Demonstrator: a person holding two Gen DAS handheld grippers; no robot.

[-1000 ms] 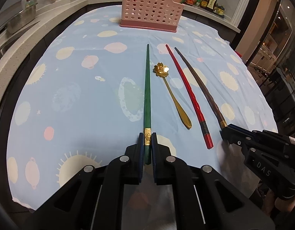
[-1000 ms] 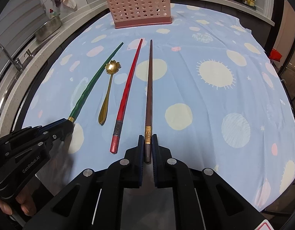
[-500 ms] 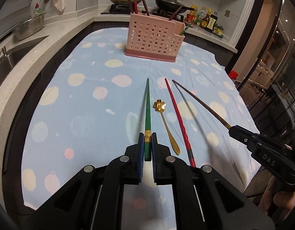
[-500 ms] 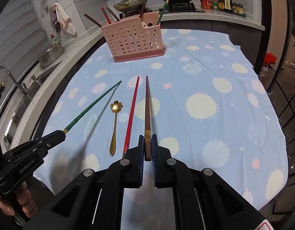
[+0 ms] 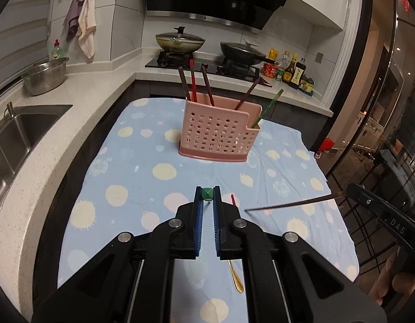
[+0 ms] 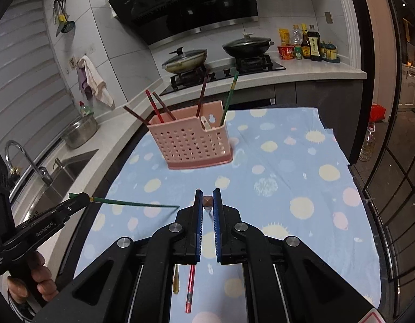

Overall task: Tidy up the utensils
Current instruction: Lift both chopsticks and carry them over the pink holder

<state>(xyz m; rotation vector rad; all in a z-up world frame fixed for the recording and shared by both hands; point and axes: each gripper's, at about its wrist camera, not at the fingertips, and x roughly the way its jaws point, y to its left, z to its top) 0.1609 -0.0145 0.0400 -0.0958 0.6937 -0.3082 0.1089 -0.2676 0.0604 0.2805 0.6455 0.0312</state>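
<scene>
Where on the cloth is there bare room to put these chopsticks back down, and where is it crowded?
Bare cloth spreads between the pink holder and both grippers, and widely along the cloth's right side in the right wrist view. Crowded: the near strip below the right gripper, where the red chopstick and gold spoon lie.

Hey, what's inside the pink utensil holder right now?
The pink holder has four brown and red chopsticks and one green chopstick sticking out, leaning at angles. A pale utensil tip peeks over the lower corner. Lower ends are hidden behind the perforated wall.
</scene>
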